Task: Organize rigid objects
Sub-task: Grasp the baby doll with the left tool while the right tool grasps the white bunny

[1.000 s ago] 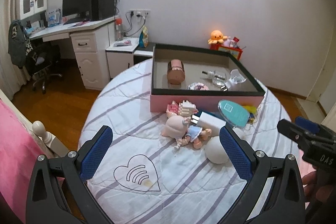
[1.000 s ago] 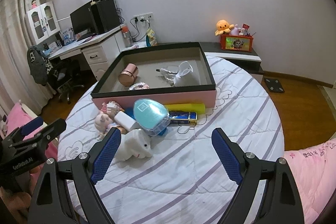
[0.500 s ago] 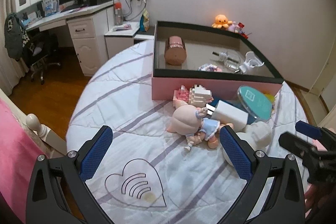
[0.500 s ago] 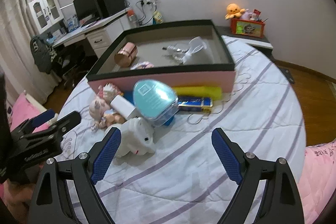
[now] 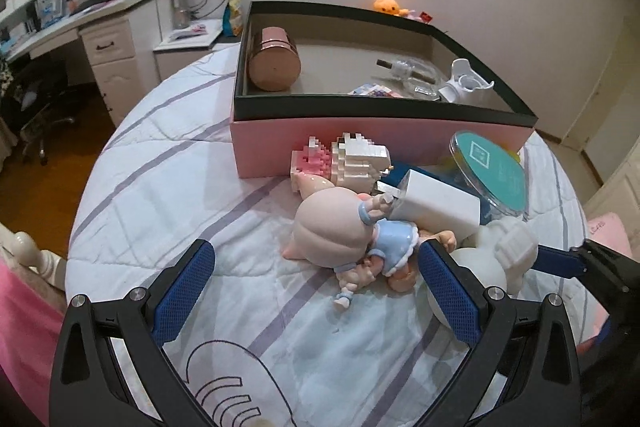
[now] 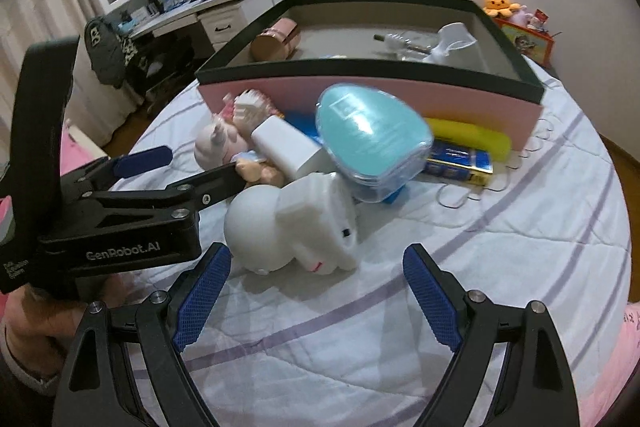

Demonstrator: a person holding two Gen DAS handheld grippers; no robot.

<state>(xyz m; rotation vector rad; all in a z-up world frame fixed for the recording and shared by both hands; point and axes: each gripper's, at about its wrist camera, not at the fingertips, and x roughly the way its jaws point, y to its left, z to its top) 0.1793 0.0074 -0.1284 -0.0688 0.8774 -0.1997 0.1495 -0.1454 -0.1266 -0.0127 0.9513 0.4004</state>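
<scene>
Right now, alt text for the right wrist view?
The open right gripper hovers over a white rabbit figurine on a striped bedspread. Behind it, a teal-lidded case, doll and pink box; the left gripper reaches in beside.

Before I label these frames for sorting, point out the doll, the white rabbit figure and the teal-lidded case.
doll (image 5: 334, 231), left wrist view, on the back of its pink head.
white rabbit figure (image 6: 316, 219), right wrist view, on its blocky body.
teal-lidded case (image 6: 370, 125), right wrist view, on the teal lid.
</scene>
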